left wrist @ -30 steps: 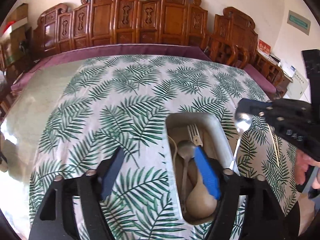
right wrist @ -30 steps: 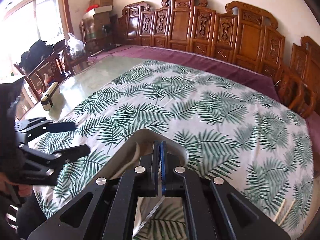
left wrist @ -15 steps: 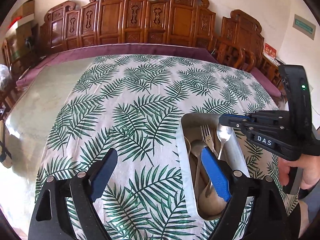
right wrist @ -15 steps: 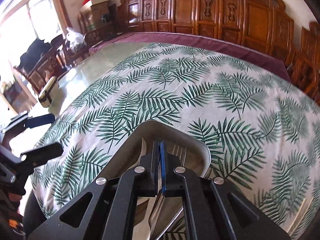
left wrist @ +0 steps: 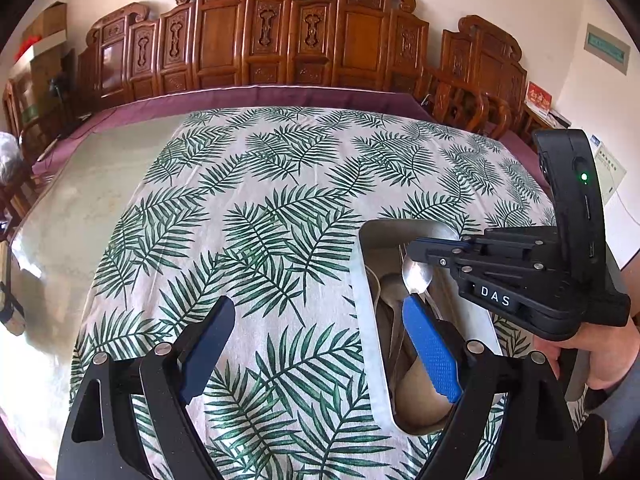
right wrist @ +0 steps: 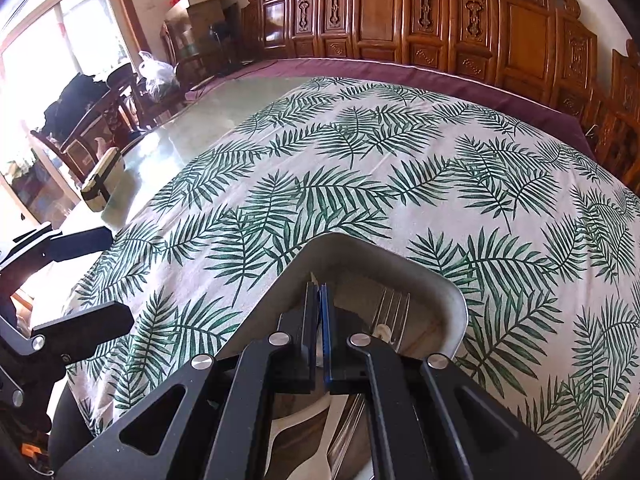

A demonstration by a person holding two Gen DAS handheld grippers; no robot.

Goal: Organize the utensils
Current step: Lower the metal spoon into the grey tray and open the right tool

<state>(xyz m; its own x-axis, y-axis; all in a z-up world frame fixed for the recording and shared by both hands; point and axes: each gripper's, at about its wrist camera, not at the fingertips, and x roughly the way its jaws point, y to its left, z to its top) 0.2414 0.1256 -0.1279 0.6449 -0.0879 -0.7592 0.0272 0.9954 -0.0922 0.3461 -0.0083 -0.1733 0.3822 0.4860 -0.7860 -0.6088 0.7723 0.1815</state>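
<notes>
While the right gripper [left wrist: 416,249] has come down over the far end of the metal tray [left wrist: 366,320], its jaws stay pressed together on the handle of a metal spoon [left wrist: 416,276], and the bowl of this spoon now hangs just below the fingertips, inside the tray's walls. One second ago the same spoon was beside the tray, over the leaf-print cloth [left wrist: 260,220]; half a second ago it was already above the rim. So the carrying part of this step looks nearly finished, and what remains, in my judgement, is to open the jaws so that the spoon falls among the others.

Under and in front of the right gripper the tray already holds a fork [right wrist: 394,304], a pale wooden spoon [left wrist: 416,396] and some more cutlery (I cannot count the pieces, they overlap).

The left gripper [left wrist: 320,344] has its jaws wide apart, a little wider than a second ago, and nothing is between them. Its right finger [left wrist: 430,354] hangs over the near part of the tray, its left finger over the cloth on the worktop [left wrist: 80,208]. I think it only waits there, perhaps to steady the tray.

One risk: the spoon may land across the fork tines and lie crooked.
</notes>
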